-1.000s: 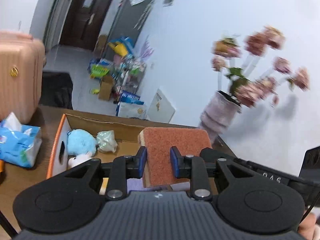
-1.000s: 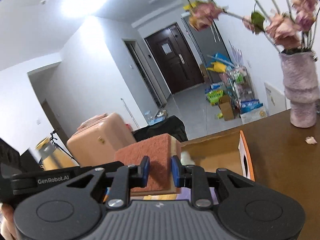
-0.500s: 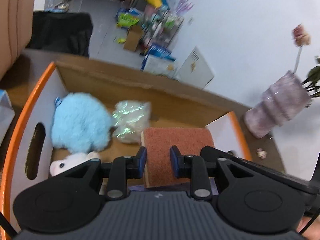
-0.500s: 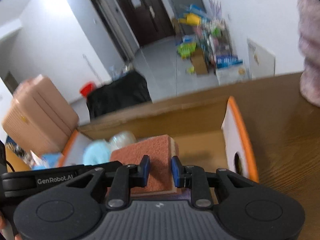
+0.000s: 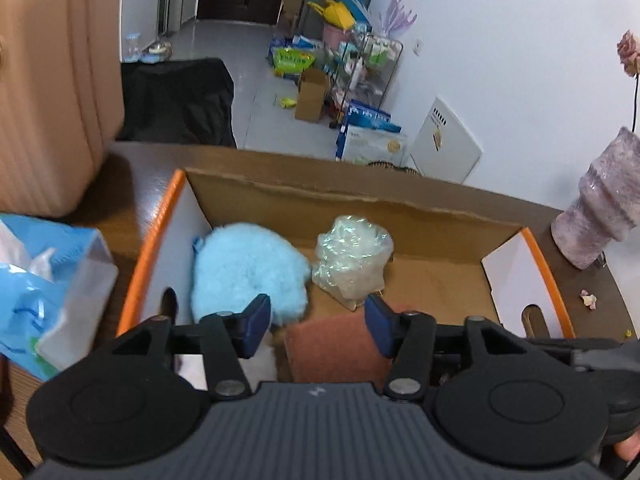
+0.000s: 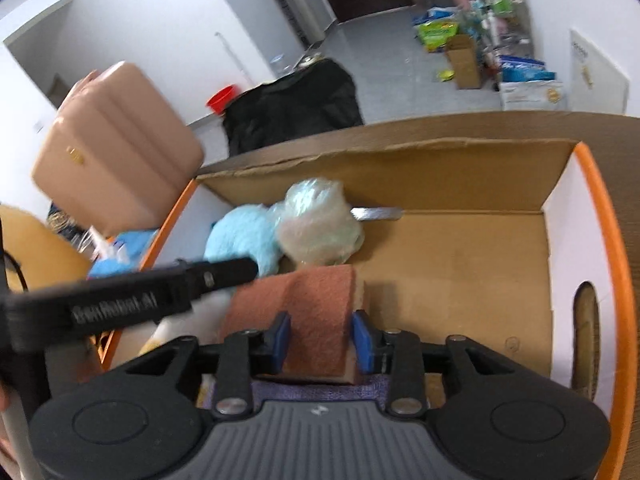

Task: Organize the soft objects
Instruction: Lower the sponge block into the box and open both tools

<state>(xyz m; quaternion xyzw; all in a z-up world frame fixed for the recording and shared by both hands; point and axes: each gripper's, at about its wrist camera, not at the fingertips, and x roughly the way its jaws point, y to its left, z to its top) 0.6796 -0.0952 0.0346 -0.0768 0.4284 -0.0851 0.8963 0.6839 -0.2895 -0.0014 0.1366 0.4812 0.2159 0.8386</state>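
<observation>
The left gripper (image 5: pixel 316 326) has its fingers (image 5: pixel 256 326) well apart and opening, with the brown scouring sponge (image 5: pixel 336 346) lying between them, clear of the left pad and beside the right one. The right gripper (image 6: pixel 320 338) is opening too; its blue pads flank the same sponge (image 6: pixel 316 312), and whether they still press it is hard to tell, though a sliver of gap shows on the right side. The sponge sits low inside the cardboard box (image 5: pixel 400 208), over a purple cloth (image 6: pixel 316 392) at the near wall. Behind it lie a fluffy blue plush (image 5: pixel 244 268) and a crinkly plastic-wrapped bundle (image 5: pixel 352 264), touching each other. The box stands on the wooden desk (image 6: pixel 628 152), a tissue pack (image 5: pixel 52 292) to its left and a vase (image 5: pixel 600 216) to its right.

The risk, as I judge it: the rough sponge face may cling to a pad and lift out as the grippers pull away, or tip onto the plush; the two grippers are also close enough to knock together.
</observation>
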